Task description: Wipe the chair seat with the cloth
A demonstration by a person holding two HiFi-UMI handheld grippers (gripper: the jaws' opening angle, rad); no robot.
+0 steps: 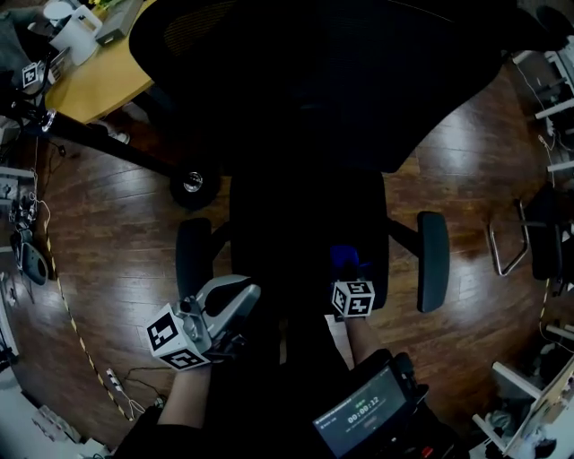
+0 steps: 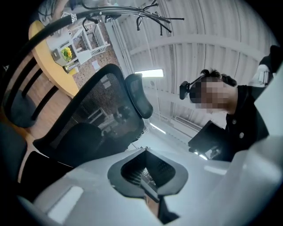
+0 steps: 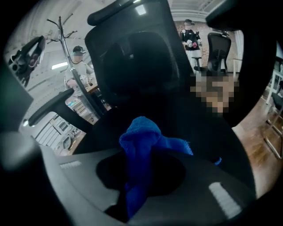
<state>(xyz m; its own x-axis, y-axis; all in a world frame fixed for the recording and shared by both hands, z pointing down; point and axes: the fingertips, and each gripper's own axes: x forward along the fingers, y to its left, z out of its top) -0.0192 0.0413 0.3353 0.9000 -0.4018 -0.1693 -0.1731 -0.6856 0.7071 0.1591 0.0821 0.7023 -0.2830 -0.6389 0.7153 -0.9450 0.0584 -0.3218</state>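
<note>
Pinching the blue cloth (image 3: 141, 137), the right gripper (image 3: 132, 204) sits over the chair seat (image 1: 296, 215); left gripper (image 2: 151, 196) closed.

A round yellow table (image 1: 99, 76) stands on a glossy dark wood floor (image 1: 117, 242). A coat stand (image 2: 116, 8) rises just beside the table; white shelves (image 1: 552, 85) stand well apart from it.

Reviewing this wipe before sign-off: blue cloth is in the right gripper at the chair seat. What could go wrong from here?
1. The blue cloth is bunched in the right gripper; a drag could pull it free or wipe only a narrow strip.
2. The chair stands on a caster on the wood floor, and the left gripper holds nothing, so it may roll under pressure.
</note>
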